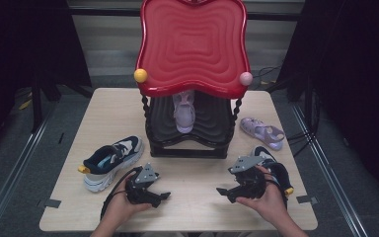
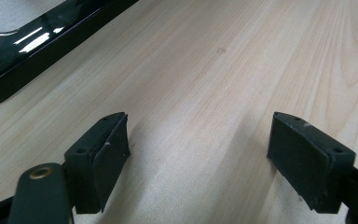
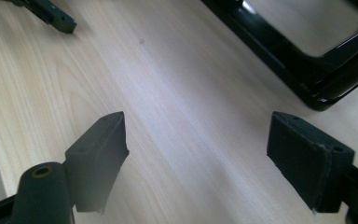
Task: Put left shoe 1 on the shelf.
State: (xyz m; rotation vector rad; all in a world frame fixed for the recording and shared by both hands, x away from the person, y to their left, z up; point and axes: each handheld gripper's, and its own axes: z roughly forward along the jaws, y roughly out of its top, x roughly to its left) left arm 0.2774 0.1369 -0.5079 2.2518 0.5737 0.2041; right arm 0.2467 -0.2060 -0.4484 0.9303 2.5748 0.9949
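Both hands hover low over the bare middle of the bench (image 1: 192,197), the left hand-held gripper (image 1: 164,196) and the right hand-held gripper (image 1: 220,190) each with jaws spread wide and nothing between them, so this looks like the pause before a pick. The nearest things are a navy, white and grey sneaker (image 1: 109,160) lying on its side just outside the left hand-held gripper, and its dark mate (image 1: 275,170) behind the right one. The next move likely calls for swinging outward and closing on a shoe's collar, then lifting it toward the black lower shelf of the red-topped rack (image 1: 192,44) ahead, where a lilac shoe (image 1: 184,111) already stands.

Red rack (image 1: 192,44), lilac sandal (image 1: 262,132)
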